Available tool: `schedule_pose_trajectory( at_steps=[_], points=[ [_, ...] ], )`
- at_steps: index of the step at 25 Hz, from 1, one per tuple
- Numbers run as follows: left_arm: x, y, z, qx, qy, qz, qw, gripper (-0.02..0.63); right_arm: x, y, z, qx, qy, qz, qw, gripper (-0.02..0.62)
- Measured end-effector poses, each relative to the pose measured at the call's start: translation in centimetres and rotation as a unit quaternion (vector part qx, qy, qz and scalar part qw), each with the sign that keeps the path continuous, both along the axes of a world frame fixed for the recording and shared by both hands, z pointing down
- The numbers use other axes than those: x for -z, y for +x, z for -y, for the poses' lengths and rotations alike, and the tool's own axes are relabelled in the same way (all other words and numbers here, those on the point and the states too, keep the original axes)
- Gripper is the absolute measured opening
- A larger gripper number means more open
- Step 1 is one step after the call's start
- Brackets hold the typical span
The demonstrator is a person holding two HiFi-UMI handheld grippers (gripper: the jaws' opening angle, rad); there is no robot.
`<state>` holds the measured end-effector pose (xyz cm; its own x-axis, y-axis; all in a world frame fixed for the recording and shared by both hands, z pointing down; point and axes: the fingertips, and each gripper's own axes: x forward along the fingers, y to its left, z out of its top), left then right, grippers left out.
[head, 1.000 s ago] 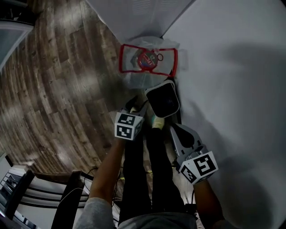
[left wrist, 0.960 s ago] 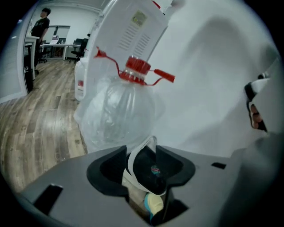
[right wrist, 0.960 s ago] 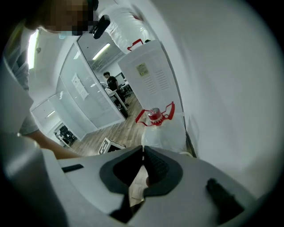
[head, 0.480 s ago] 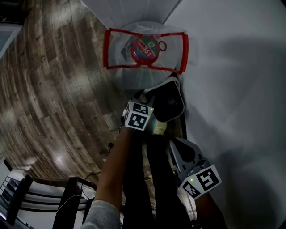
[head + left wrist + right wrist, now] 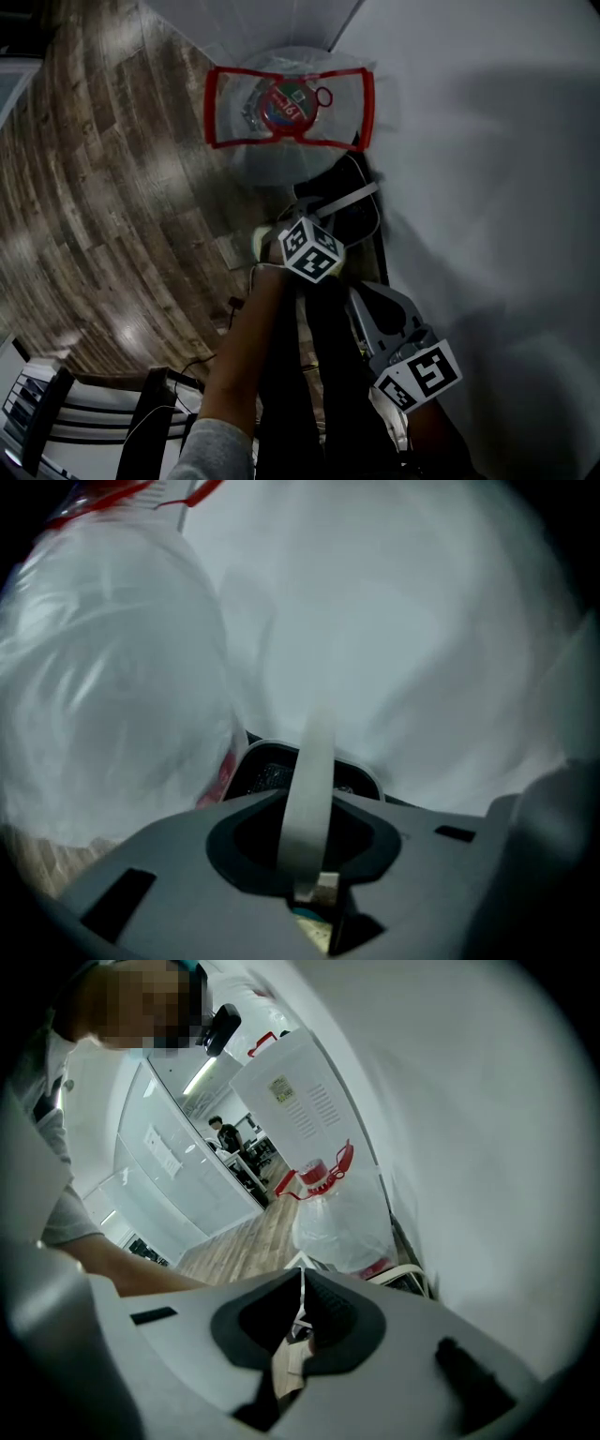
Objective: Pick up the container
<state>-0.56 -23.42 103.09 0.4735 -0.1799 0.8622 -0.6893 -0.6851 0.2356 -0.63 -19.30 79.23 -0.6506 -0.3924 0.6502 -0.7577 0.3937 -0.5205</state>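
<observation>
With its thin handle point(image 5: 315, 752) pinched by the just-closed left gripper point(image 5: 307, 808) and the right gripper point(image 5: 300, 1283) clenched empty, the container point(image 5: 352, 204) could be swung, tipped or dropped when lifted.

Plank floor point(image 5: 122, 216) carries a red-rimmed bin point(image 5: 281, 145) and black container point(image 5: 356, 217).

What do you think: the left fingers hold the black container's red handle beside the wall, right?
No: the handle is white, not red; the left gripper view shows it. The left fingers have just been closing and hold it, on the black container beside the wall.
</observation>
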Motion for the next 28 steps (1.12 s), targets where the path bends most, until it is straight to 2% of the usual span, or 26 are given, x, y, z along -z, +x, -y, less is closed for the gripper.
schedule_pose_trajectory(
  at_steps=[3,6,11,12,13,17,19,22,28],
  points=[
    [-1.1,2.1,0.5,-0.015,-0.017,0.032,0.9992,0.063,-0.2,0.3,0.1,-0.005,-0.004,-0.003,1.000,0.026],
    [-1.8,2.4,0.6,-0.042,-0.029,0.061,0.9968,0.015,-0.5,0.8,0.5,-0.006,-0.005,-0.011,1.000,0.026],
    [0.5,5.2,-4.0,-0.131,-0.044,0.017,0.9903,0.014,0.6,1.3,1.2,-0.008,-0.005,-0.018,1.000,0.026],
    [0.9,5.6,-4.7,-0.133,-0.047,0.014,0.9898,0.014,1.0,1.2,1.5,-0.007,-0.003,-0.020,1.000,0.026],
    [1.0,5.6,-5.1,-0.121,-0.057,0.013,0.9909,0.014,1.3,1.1,1.7,-0.007,0.000,-0.021,1.000,0.026],
    [1.1,4.0,-5.8,-0.025,-0.115,0.008,0.9931,0.014,2.8,1.1,2.5,-0.005,0.015,-0.020,1.000,0.026],
    [1.7,3.1,-6.0,0.020,-0.135,0.003,0.9906,0.014,3.5,1.1,2.7,0.000,0.022,-0.022,1.000,0.026],
    [3.1,1.9,-6.9,0.080,-0.169,-0.015,0.9822,0.014,4.9,0.9,2.8,0.007,0.026,-0.024,0.999,0.026],
    [7.3,-1.2,-8.9,0.133,-0.181,-0.011,0.9744,0.015,8.5,0.5,4.0,0.018,0.043,-0.027,0.999,0.026]
  ],
)
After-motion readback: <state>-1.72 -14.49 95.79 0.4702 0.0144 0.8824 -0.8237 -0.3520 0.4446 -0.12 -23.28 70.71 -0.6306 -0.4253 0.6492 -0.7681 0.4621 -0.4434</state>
